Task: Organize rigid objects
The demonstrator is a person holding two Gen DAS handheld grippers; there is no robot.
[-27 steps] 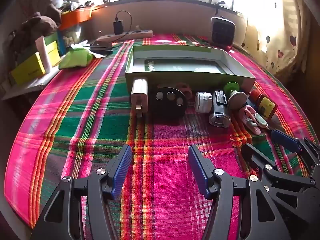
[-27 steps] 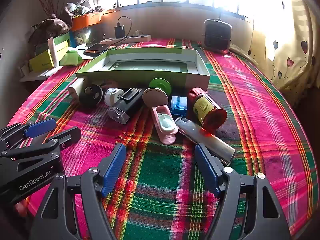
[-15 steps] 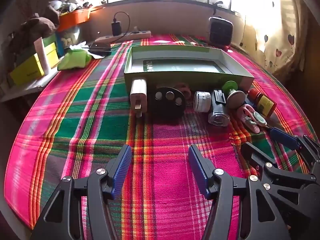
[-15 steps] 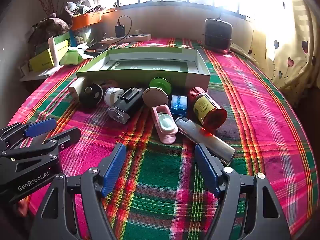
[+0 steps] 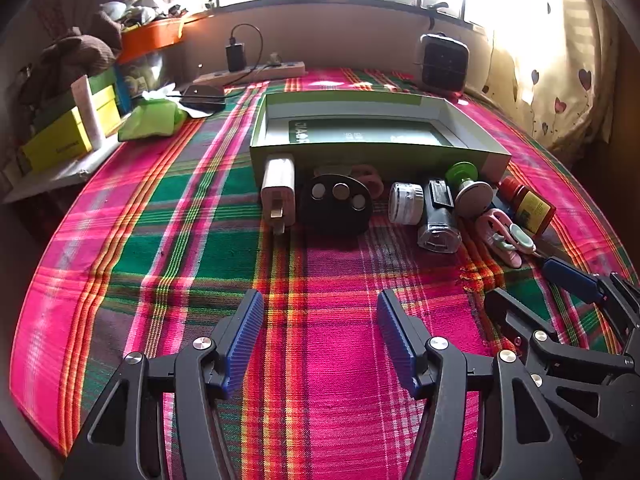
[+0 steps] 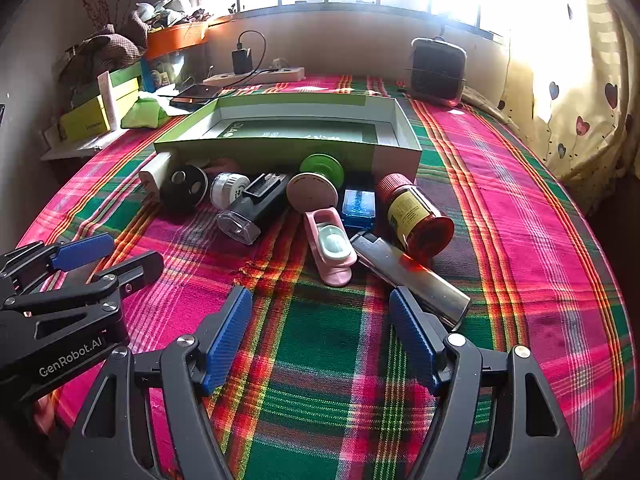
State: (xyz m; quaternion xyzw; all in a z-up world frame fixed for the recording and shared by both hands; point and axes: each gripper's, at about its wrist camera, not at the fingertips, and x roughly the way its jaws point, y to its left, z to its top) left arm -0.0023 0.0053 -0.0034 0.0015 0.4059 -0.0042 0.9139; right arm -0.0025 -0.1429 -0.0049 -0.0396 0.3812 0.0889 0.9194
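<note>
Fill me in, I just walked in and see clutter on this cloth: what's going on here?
A person holds a gripper in each hand above a plaid cloth. The left gripper and right gripper are both open and empty. A row of small things, among them a white charger, a black torch, a pink clip and a red jar, lies in front of an open green box. Nothing has been put into the box yet.

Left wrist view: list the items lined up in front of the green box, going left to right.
White charger → black disc → white jar → black torch → green-topped knob → pink clip → red bottle.
</note>
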